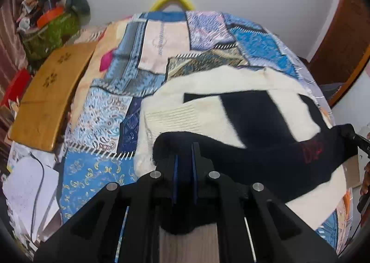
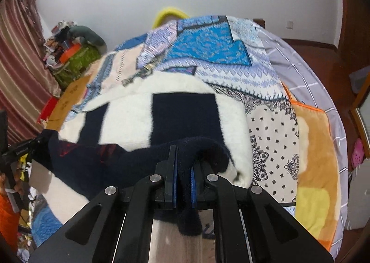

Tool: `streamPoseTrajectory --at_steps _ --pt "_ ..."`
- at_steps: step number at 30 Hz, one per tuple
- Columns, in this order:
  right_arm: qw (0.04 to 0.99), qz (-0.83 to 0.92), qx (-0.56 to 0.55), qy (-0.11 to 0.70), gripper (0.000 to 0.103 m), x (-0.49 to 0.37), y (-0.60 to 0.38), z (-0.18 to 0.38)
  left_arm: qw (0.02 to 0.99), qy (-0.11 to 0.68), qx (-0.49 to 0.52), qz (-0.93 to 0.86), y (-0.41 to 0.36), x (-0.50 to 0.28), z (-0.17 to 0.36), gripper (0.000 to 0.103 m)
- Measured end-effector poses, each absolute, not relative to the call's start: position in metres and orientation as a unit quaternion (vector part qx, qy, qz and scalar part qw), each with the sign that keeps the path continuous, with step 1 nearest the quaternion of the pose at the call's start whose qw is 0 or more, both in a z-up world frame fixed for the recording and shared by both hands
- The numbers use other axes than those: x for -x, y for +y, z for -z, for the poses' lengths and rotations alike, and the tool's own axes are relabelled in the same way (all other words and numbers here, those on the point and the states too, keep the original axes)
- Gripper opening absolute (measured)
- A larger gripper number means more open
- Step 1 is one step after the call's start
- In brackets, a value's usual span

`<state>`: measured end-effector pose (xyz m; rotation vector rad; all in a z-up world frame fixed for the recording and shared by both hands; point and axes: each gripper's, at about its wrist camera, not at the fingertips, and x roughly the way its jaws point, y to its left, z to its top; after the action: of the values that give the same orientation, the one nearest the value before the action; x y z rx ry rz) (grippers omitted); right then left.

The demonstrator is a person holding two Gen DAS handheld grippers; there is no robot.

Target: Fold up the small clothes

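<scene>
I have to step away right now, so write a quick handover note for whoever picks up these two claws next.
Left claw: shut on the dark near edge of the sweater.
Right claw: shut on the same dark edge, further along.
Where things are: the black and white sweater lies on the patchwork bedspread, its near edge raised between the two claws; the rest is flat.
Done: both corners of the near edge gripped and lifted.
Left: probably carry that edge over the body to make the fold, release, smooth, then finish the remaining folds.
</scene>
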<state>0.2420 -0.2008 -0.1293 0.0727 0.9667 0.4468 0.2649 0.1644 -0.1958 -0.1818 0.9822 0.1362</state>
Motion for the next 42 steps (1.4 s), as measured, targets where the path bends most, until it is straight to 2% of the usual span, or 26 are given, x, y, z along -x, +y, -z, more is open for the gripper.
streamPoseTrajectory --at_steps 10,15,16,18,19,22,23,27,42 --pt "0.846 -0.202 -0.028 0.492 0.008 -0.247 -0.211 0.152 0.866 0.490 0.063 -0.069 0.167 -0.272 0.218 0.012" --pt "0.844 -0.201 -0.017 0.496 0.013 -0.242 -0.211 0.144 0.861 0.498 0.083 -0.063 0.171 -0.265 0.211 0.022" --pt "0.845 -0.202 -0.013 0.495 0.015 -0.239 -0.211 0.142 0.860 0.498 0.088 -0.061 0.171 -0.263 0.209 0.026" --pt "0.847 -0.201 0.001 0.492 0.026 -0.235 -0.209 0.137 0.860 0.498 0.092 -0.059 0.171 -0.258 0.204 0.035" --pt "0.848 -0.203 0.007 0.490 0.028 -0.232 -0.209 0.134 0.862 0.496 0.092 -0.057 0.170 -0.255 0.201 0.041" --pt "0.853 -0.202 0.023 0.481 0.042 -0.223 -0.209 0.127 0.871 0.480 0.073 -0.077 0.168 -0.244 0.191 0.070" --pt "0.855 -0.199 0.029 0.477 0.047 -0.220 -0.209 0.125 0.876 0.471 0.064 -0.087 0.168 -0.240 0.187 0.073" --pt "0.860 -0.196 0.031 0.470 0.055 -0.210 -0.215 0.120 0.877 0.466 0.078 -0.090 0.179 -0.225 0.180 0.074" --pt "0.812 -0.211 -0.048 0.542 0.055 -0.184 -0.232 0.163 0.828 0.546 0.120 -0.041 0.175 -0.194 0.234 0.073"
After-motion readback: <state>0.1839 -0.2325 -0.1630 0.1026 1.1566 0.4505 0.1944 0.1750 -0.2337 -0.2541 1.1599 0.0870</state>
